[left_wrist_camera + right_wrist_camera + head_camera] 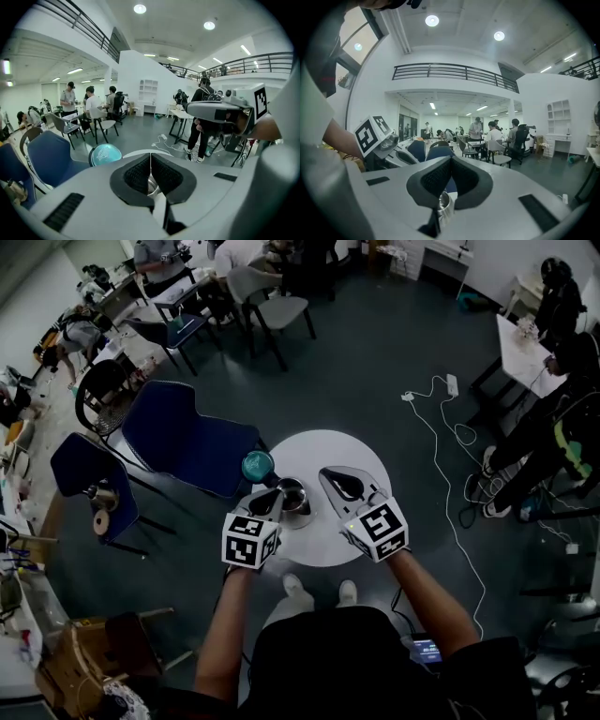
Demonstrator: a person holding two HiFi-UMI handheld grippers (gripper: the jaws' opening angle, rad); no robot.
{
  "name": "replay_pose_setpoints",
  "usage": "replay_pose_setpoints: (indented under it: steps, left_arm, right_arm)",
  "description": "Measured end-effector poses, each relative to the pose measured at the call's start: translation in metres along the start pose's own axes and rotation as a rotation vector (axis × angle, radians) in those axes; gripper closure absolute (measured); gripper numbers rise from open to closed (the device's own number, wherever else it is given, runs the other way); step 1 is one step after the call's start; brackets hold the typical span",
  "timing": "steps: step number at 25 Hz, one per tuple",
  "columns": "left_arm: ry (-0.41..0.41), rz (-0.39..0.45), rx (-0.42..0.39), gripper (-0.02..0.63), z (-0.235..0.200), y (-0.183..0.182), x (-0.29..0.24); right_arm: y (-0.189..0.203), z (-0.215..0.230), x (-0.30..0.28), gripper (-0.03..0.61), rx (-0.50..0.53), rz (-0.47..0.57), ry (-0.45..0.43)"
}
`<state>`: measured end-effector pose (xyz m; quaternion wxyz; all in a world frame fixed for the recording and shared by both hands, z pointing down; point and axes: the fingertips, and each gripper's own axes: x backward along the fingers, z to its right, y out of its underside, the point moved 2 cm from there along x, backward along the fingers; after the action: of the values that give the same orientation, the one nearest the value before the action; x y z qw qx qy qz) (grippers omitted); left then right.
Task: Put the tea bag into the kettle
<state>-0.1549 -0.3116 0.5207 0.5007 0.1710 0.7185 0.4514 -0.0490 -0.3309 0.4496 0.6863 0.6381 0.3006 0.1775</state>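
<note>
Centrally, metal kettle (294, 495) on round white desk (323, 454), close to its left edge beside teal lid (258, 466) and blue chair (187, 439); left claw (274, 498) and right claw (336, 480), both pressed together, flank it; open desk surface beyond and right; tea bag not discernible.
</note>
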Motion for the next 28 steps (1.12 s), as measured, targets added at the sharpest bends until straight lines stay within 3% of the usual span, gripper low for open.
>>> replay_pose_setpoints:
  steps: [10, 23, 28]
  left_arm:
    - [-0.033, 0.219, 0.019, 0.595, 0.024, -0.031, 0.037]
    - [-0.143, 0.396, 0.006, 0.597, 0.049, -0.047, 0.08]
    - [-0.185, 0.428, 0.026, 0.597, 0.064, -0.05, 0.092]
  right_arm:
    - [-0.006, -0.016, 0.012, 0.56, 0.03, 0.016, -0.069]
    - [-0.02, -0.03, 0.03, 0.56, 0.068, 0.045, -0.139]
    - [-0.024, -0.028, 0.043, 0.56, 0.074, 0.062, -0.163]
